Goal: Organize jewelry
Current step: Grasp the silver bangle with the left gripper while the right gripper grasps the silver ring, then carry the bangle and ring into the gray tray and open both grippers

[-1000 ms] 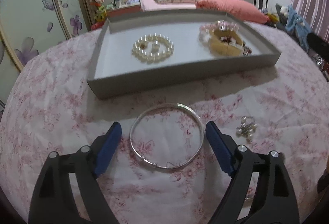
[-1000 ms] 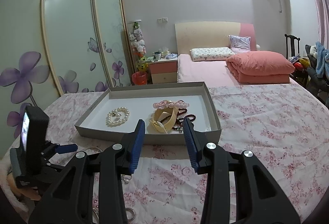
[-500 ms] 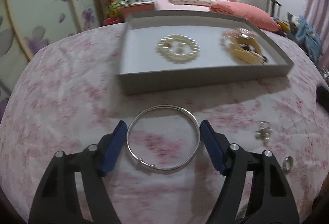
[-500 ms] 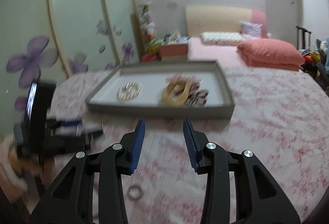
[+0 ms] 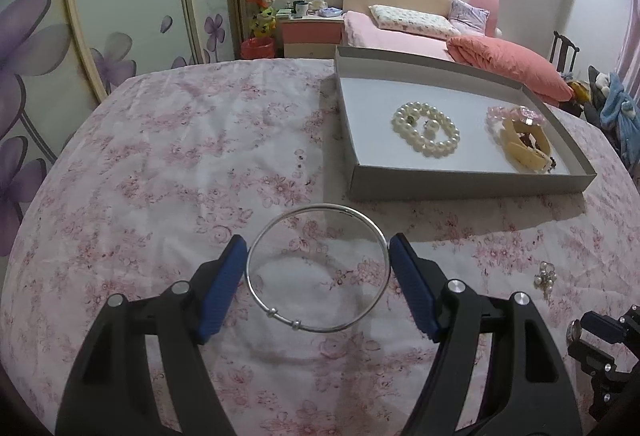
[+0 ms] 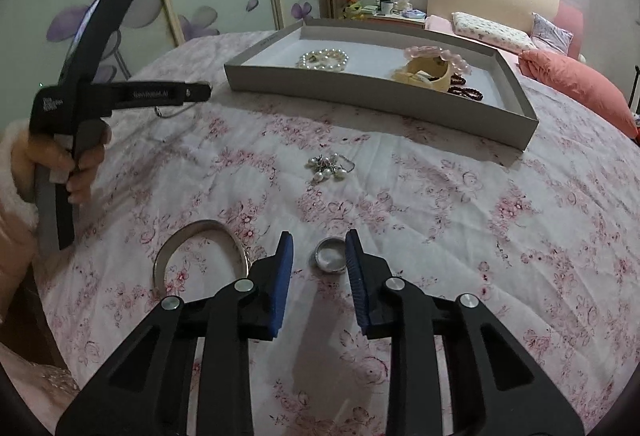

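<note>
My left gripper (image 5: 318,256) is shut on a thin silver bangle (image 5: 276,226), its blue pads pressing both sides, held above the floral cloth. The grey tray (image 5: 472,188) to the right holds a pearl bracelet (image 5: 426,130), a pink bead bracelet (image 5: 514,114) and a cream cuff (image 5: 524,152). My right gripper (image 6: 319,260) is open low over the cloth, its pads on either side of a small silver ring (image 6: 330,259). A pearl cluster (image 6: 330,168) lies between it and the tray (image 6: 380,94). A wide silver bangle (image 6: 200,248) lies left of the right gripper.
The left gripper's body (image 6: 120,96) and the hand holding it show at the left of the right wrist view. A bed with a pink quilt (image 5: 508,64) and a sliding wardrobe (image 5: 80,16) stand behind the table.
The left gripper closed on the thin bangle and lifted it, swinging left so the tray now sits to the right. The right gripper dropped down and now straddles the silver ring.
</note>
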Demonstrator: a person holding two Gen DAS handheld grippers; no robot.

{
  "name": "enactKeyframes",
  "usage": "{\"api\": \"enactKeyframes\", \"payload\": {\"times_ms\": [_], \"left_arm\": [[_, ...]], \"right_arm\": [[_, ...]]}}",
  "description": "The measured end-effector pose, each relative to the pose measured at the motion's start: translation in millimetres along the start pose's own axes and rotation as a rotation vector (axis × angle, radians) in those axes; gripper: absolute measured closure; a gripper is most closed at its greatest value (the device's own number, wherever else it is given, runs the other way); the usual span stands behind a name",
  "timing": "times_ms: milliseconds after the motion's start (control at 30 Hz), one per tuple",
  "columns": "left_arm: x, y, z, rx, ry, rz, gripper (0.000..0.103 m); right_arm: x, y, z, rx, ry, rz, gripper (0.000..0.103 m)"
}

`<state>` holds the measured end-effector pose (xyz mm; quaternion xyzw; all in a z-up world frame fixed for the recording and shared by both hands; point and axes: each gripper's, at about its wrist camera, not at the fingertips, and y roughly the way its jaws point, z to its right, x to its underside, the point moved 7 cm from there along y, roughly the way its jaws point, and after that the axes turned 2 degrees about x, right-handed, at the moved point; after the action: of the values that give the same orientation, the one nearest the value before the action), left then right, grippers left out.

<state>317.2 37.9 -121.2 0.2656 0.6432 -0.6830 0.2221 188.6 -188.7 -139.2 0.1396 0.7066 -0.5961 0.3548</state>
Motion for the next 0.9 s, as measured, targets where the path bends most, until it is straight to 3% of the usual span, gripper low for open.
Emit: {"api": "enactKeyframes", "payload": {"times_ms": [333, 367, 533, 667, 900], "left_arm": [[2, 1, 3, 0.004, 0.000, -0.003, 0.032], [2, 1, 3, 0.004, 0.000, -0.003, 0.032], [2, -3, 4, 0.011, -0.012, 0.010, 0.032], [0, -14, 6, 0.021, -0.030, 0.044, 0.032], [-10, -55, 21, 0.028, -0.034, 0.188, 0.032]], "right_arm": [[3, 4, 3, 0.029, -0.003, -0.031, 0.075], [4, 4, 3, 0.039, -0.006, -0.032, 0.080], [4, 1, 13, 0.072, 0.009, -0.026, 0.080], [-8, -12, 29, 0.090, 0.071, 0.056, 0.080], [-46, -56, 40, 0.160, 0.109, 0.307, 0.080]]}}
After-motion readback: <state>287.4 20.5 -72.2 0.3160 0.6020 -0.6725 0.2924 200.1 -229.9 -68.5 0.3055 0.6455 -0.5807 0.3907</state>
